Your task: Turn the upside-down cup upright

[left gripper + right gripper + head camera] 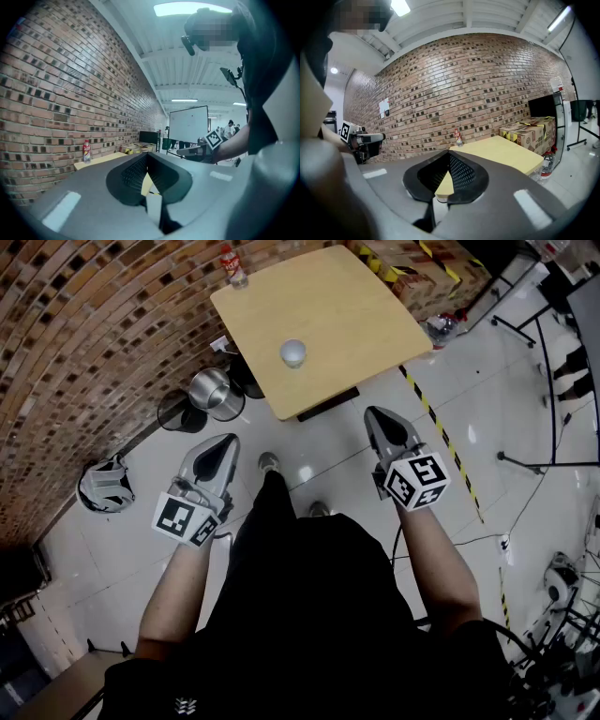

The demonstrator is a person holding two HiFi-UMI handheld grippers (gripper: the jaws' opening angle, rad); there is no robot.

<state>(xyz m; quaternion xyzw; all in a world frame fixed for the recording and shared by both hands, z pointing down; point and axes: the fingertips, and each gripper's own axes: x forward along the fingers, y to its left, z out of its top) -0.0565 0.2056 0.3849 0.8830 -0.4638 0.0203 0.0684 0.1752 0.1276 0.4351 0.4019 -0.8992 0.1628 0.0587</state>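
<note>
Upside-down cup [293, 352] sits on the wooden table [356, 324], toward the near edge, alone; a red-label bottle [233, 266] stands at the far corner, well apart. The person stands back from the table. Both claws are low in front of the body, well short of the cup. Left gripper [228, 440] has its jaws fully together with nothing in them, and the right gripper [376, 414] is the same: closed and empty. The cup is small and pale, material unclear. It is probably light and thin-walled, so easy to knock over or squash, and maybe slick. Best hold is likely across the side wall about mid-height with a gentle squeeze, leaving room to roll the wrist over.
</note>
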